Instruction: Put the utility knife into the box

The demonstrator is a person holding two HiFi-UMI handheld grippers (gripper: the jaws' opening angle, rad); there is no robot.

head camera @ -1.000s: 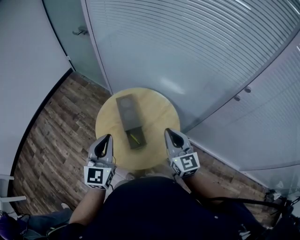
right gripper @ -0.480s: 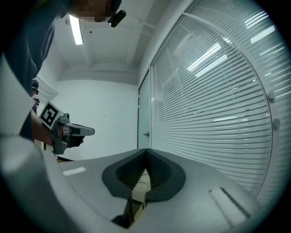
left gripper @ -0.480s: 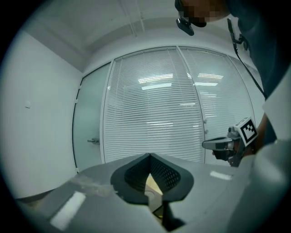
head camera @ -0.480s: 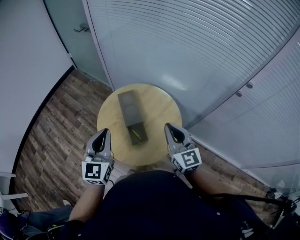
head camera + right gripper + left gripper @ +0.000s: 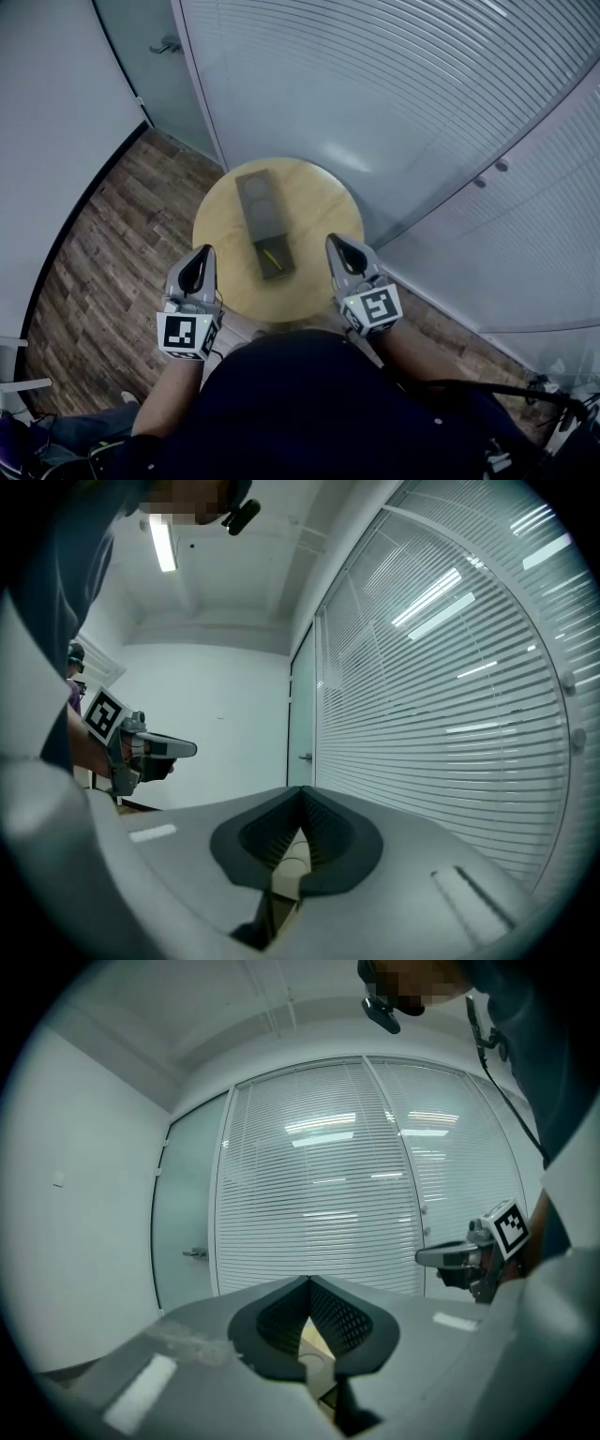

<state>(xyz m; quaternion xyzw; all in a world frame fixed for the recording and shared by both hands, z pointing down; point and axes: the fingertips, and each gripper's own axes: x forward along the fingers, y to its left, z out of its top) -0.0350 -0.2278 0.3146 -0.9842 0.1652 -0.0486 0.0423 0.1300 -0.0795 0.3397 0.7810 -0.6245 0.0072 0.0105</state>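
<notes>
A person stands over a small round wooden table (image 5: 319, 202), a gripper in each hand. The utility knife (image 5: 271, 259), a thin yellow sliver from this height, lies inside the open near end of the long dark box (image 5: 259, 208). The box runs down the middle of the tabletop from near the far rim toward the person, and it has bare wood on both sides. The left gripper (image 5: 206, 251) hangs at the table's near-left rim and the right gripper (image 5: 332, 242) over its near-right part. Each is well clear of the box, with open tabletop between them. Both sets of jaws are pressed together with nothing between them, and each gripper's own view shows the dark ribbed pads meeting at the tip. The table sits close against a curved glass wall with horizontal blinds (image 5: 394, 84) that wraps its far and right sides and leaves little room there. To the left, wood-plank floor (image 5: 103, 244) spreads toward a white wall (image 5: 47, 122). A frosted door with a handle (image 5: 169, 45) stands at the far corner.
</notes>
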